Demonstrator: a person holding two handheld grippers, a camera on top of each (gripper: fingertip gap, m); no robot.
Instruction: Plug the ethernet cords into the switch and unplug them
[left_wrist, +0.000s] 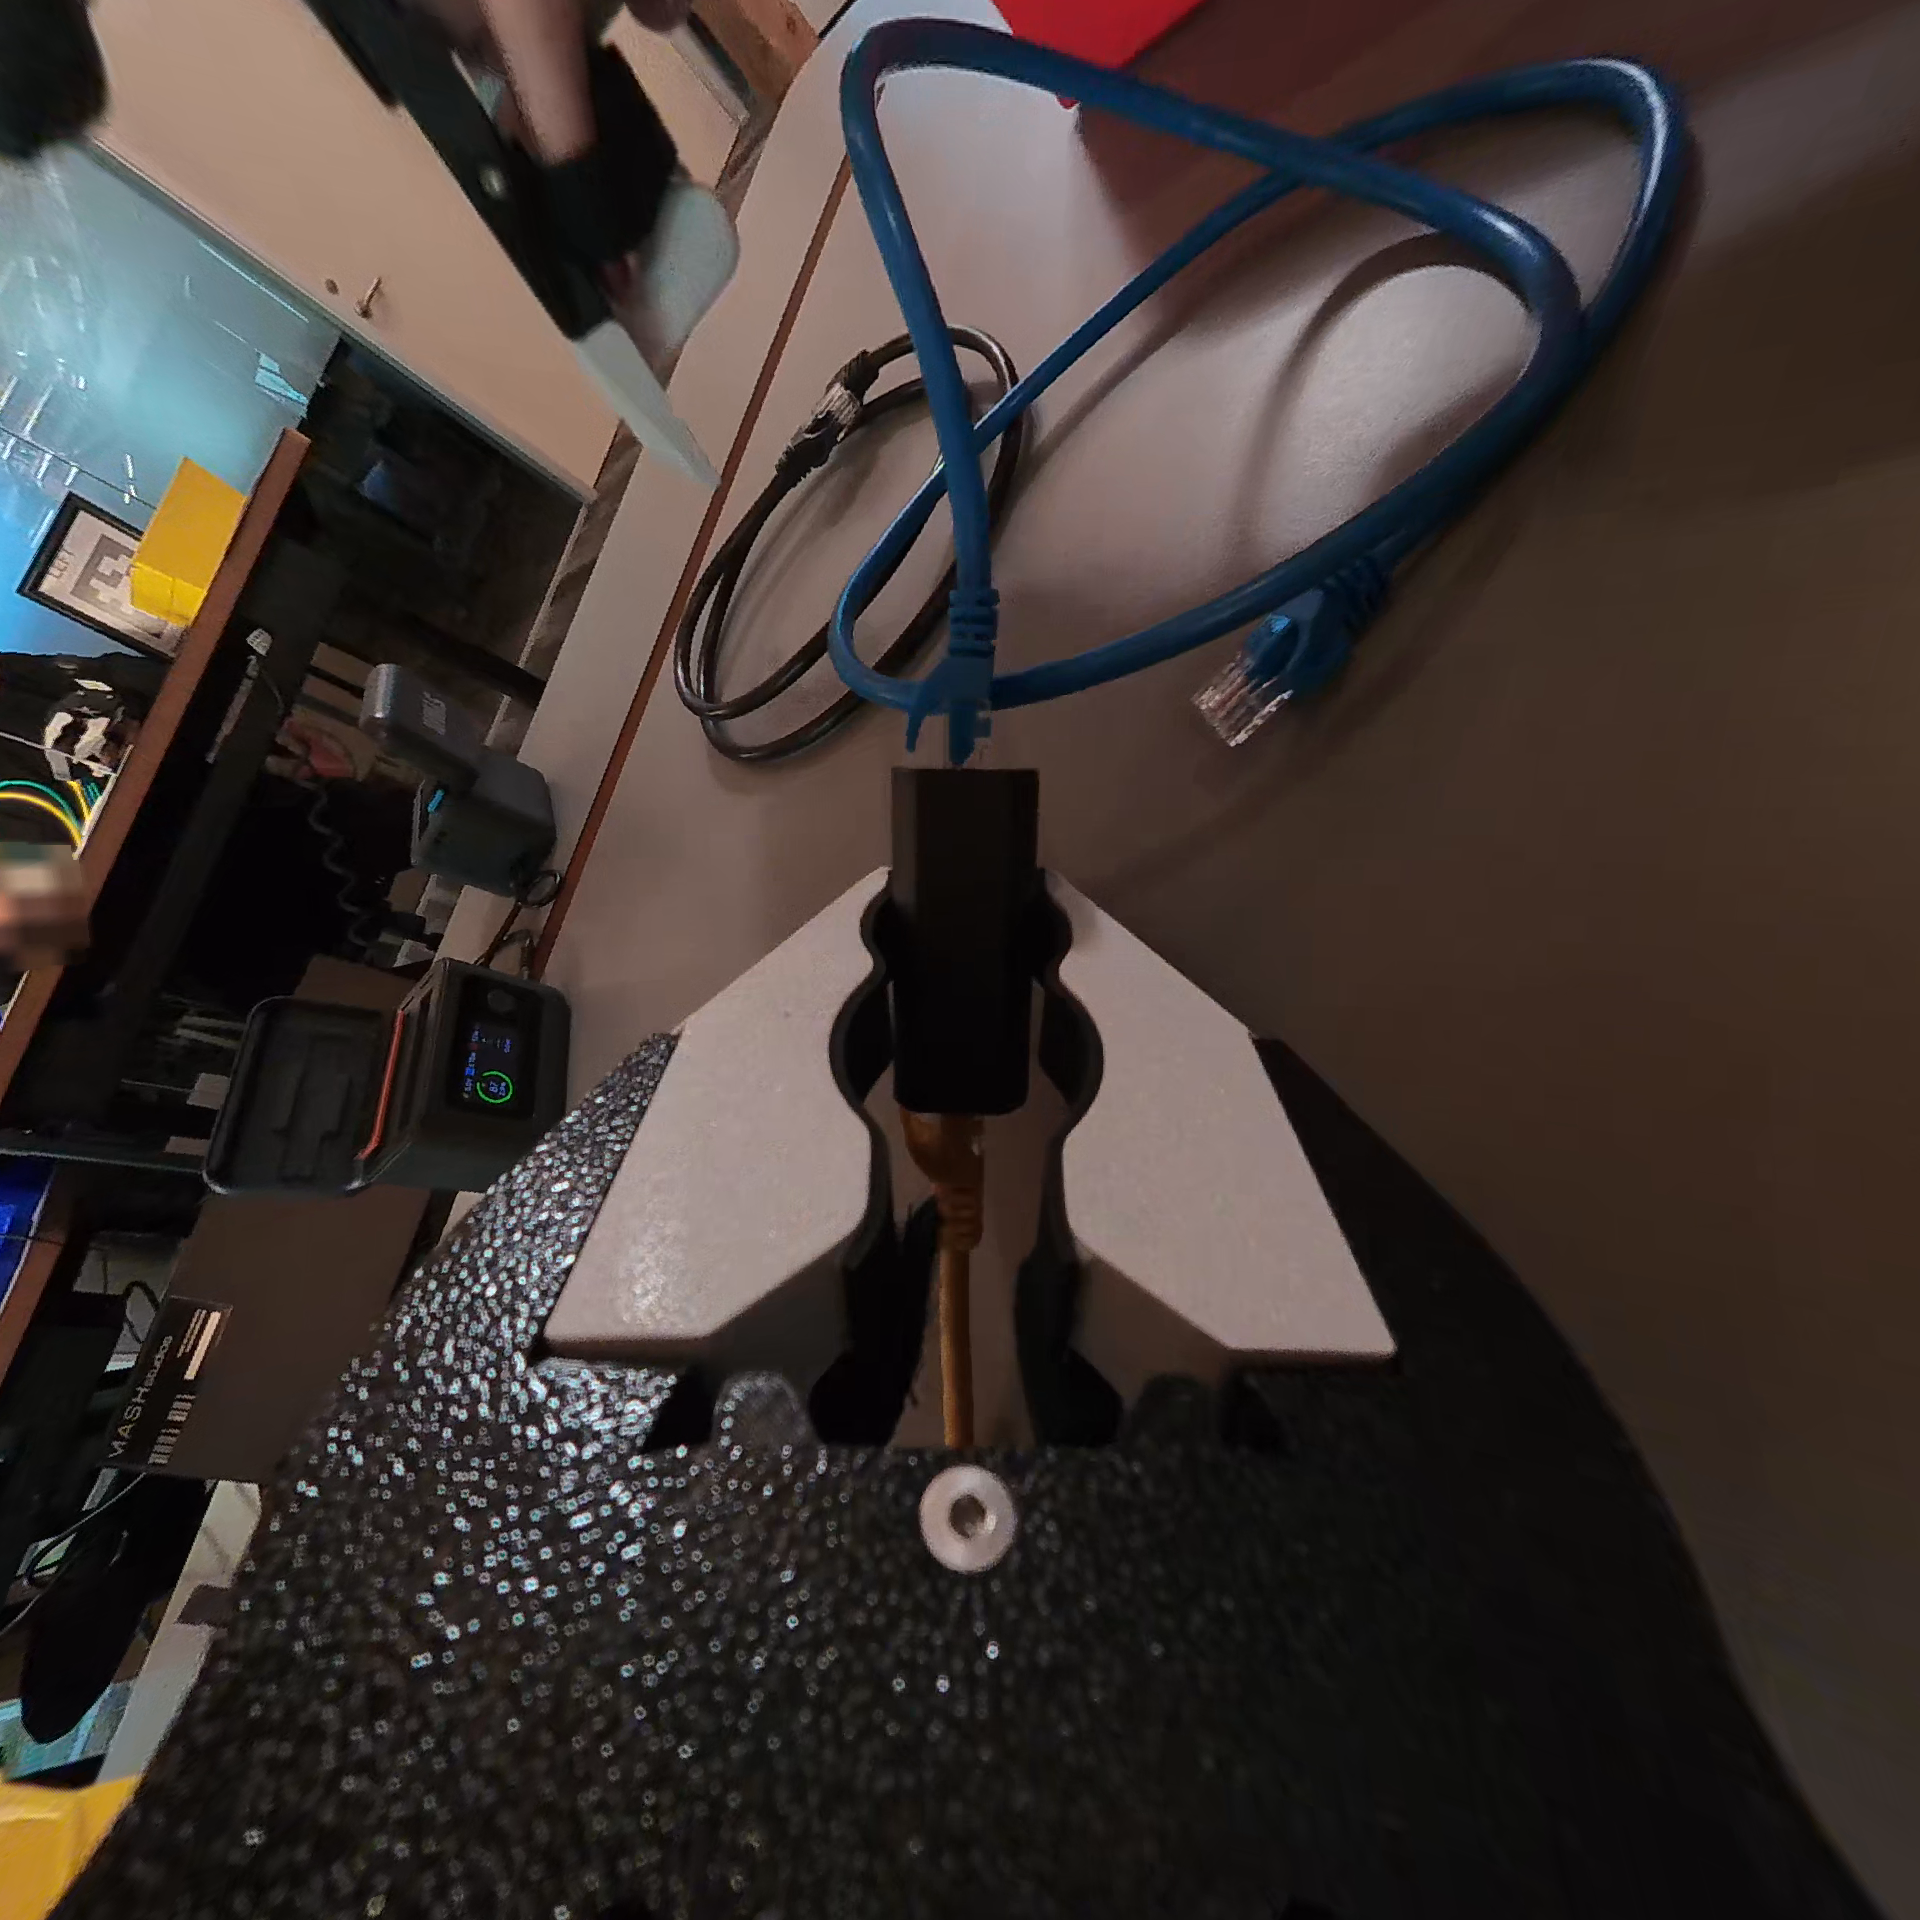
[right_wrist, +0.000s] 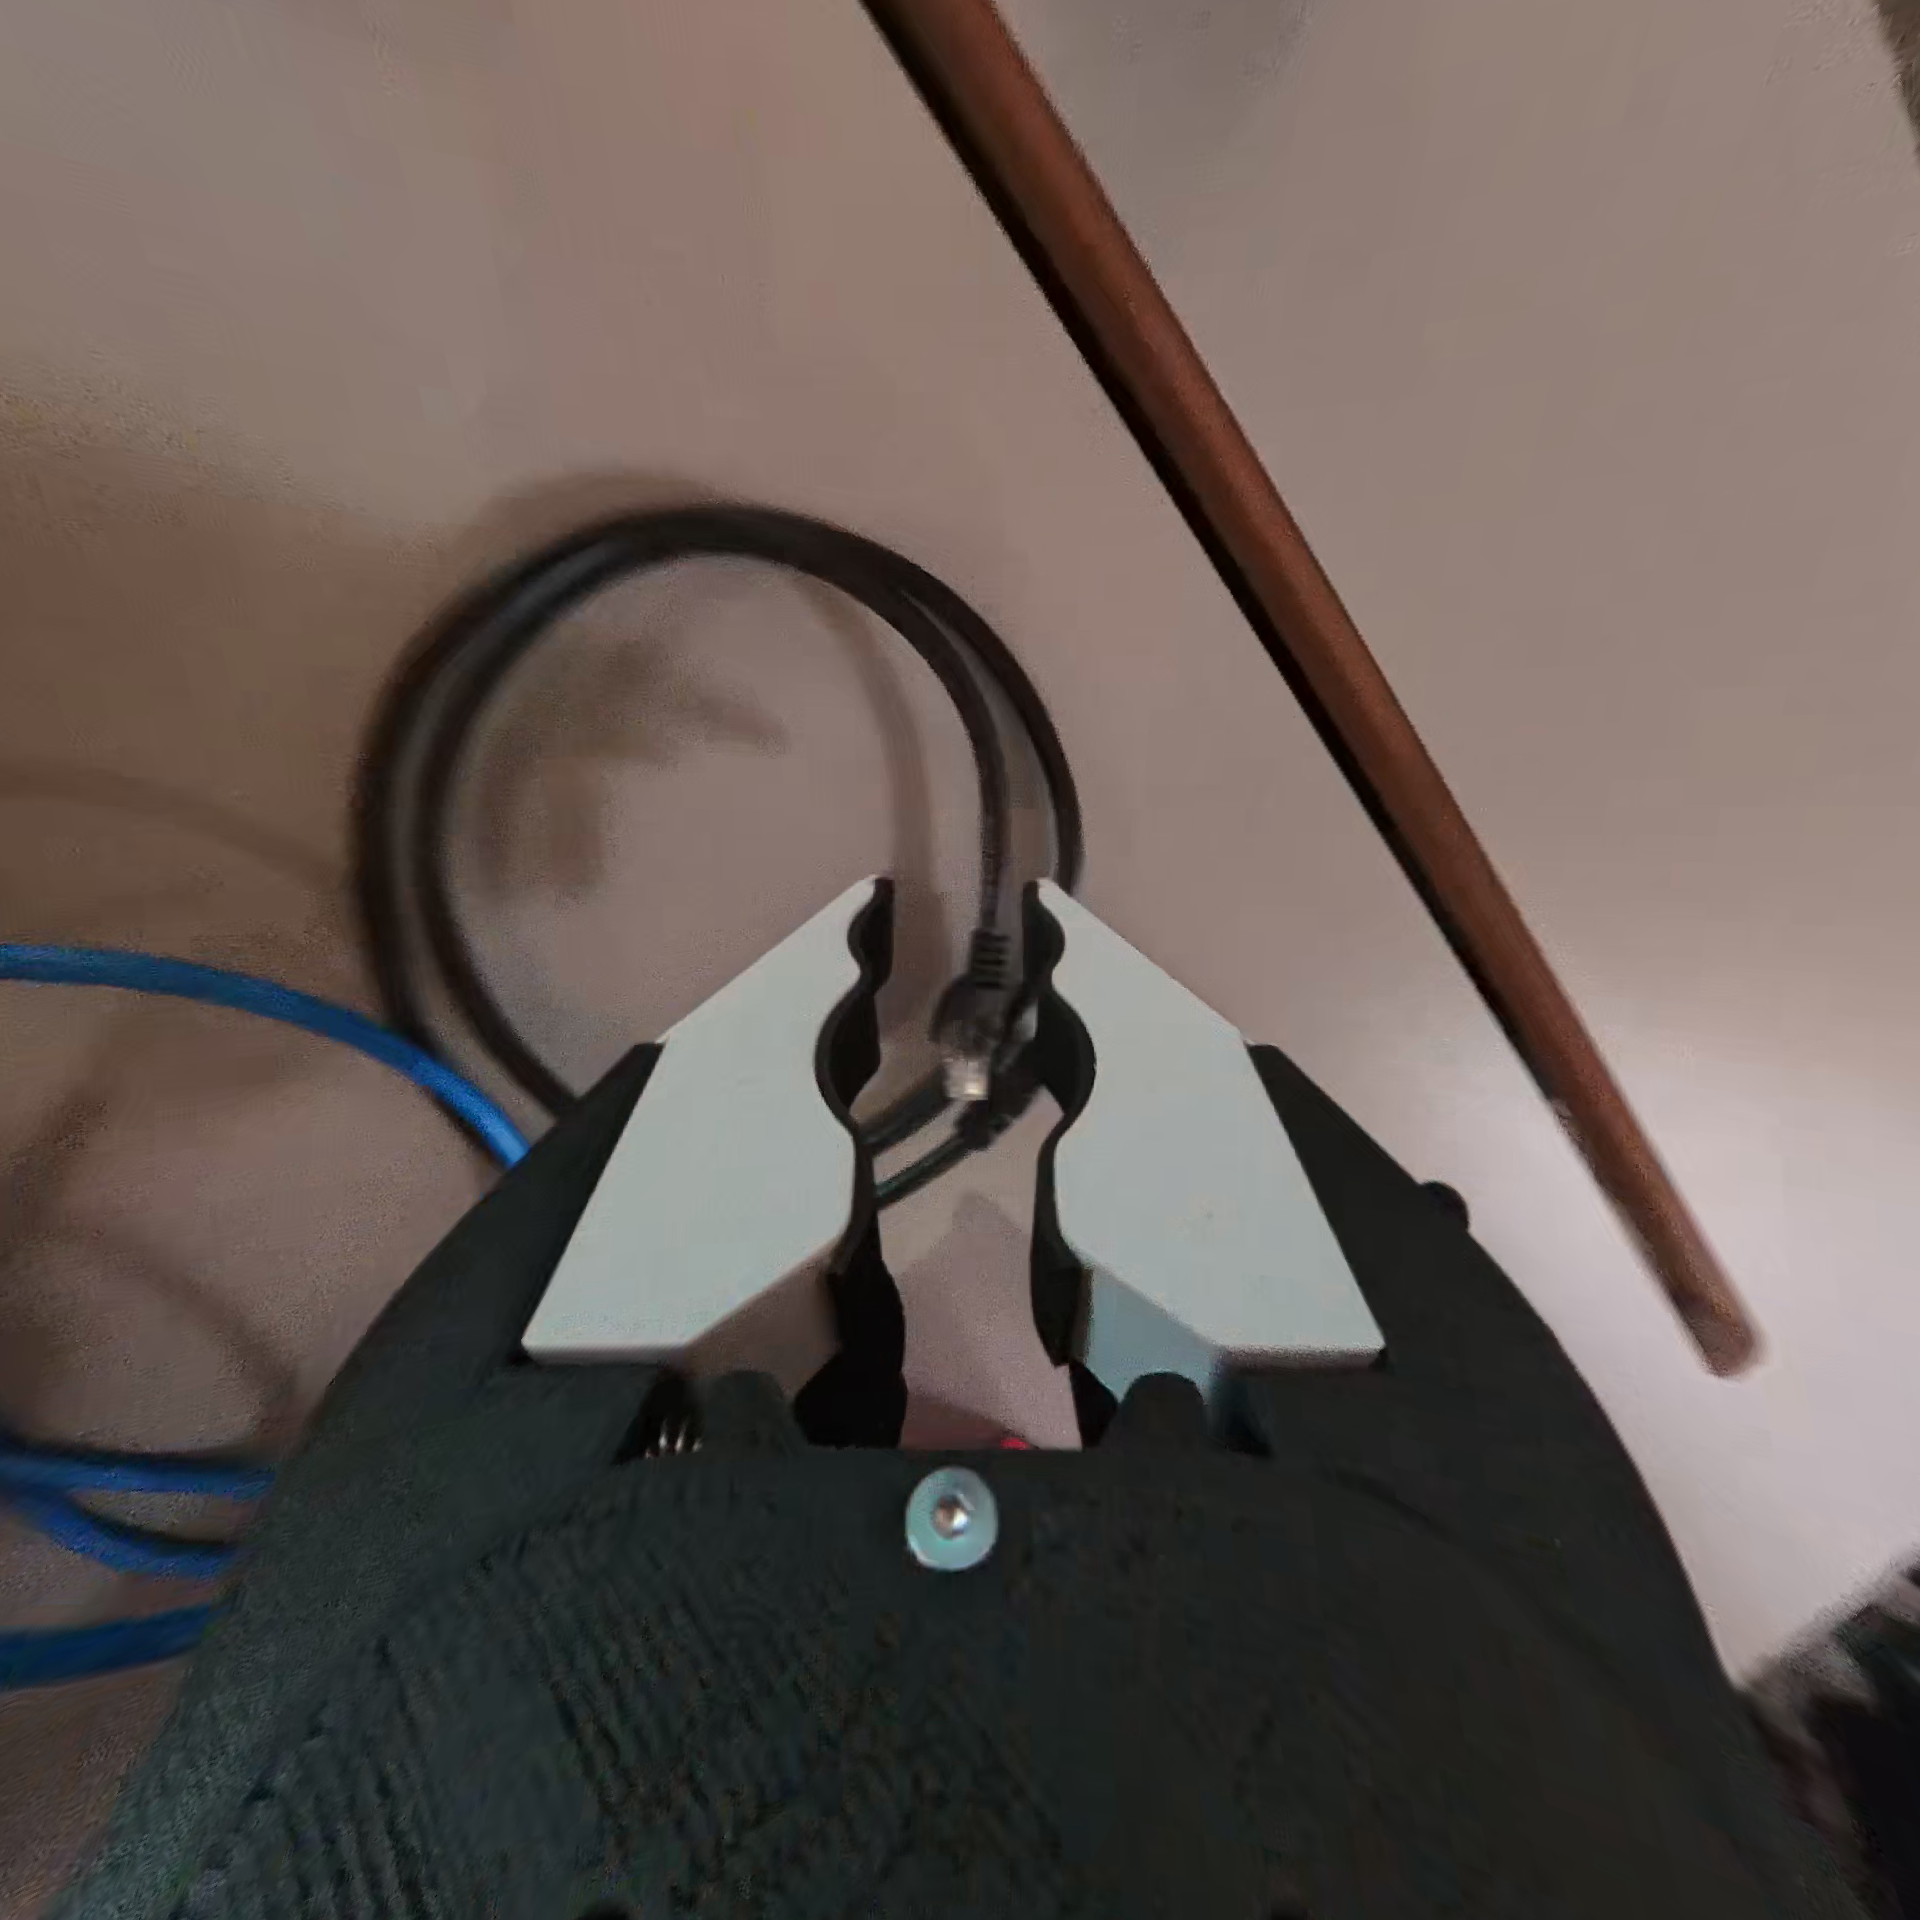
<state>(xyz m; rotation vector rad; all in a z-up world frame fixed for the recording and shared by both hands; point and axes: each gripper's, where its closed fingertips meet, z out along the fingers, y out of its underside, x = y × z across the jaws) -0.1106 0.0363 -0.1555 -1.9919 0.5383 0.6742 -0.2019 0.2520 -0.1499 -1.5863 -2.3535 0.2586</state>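
The jaws of the left gripper (left_wrist: 964, 894) are clamped on a small black block, the switch (left_wrist: 964, 935), which stands lengthwise between the grey fingers (left_wrist: 748, 1122) at the centre of the left wrist view. An orange cord (left_wrist: 956, 1268) enters the switch's near end and runs back down between the fingers. A blue cord (left_wrist: 1226, 343) has one plug (left_wrist: 964, 665) seated at the switch's far end; the cord loops widely over the table (left_wrist: 1558, 935) across the upper right of the frame, and its other plug (left_wrist: 1247, 691), clear-tipped, lies free on the surface to the right of the switch. A coiled black cord (left_wrist: 748, 623) lies left of the blue loop, close to the table's brown edge (left_wrist: 665, 634), which runs diagonally down the frame. Bare tabletop fills the right half of the frame.

The jaws of the right gripper (right_wrist: 956, 894) stand apart, holding nothing. In the right wrist view, which is blurred, the black cord's plug (right_wrist: 971, 1029) sits in the gap between the fingers (right_wrist: 727, 1164), near the right-hand one; whether it touches is unclear. The coil curves away above the tips. The table edge (right_wrist: 1299, 623) crosses the upper right, close beside the coil, and the blue cord shows at lower left. The right gripper also appears at the upper left of the left wrist view, above the table.
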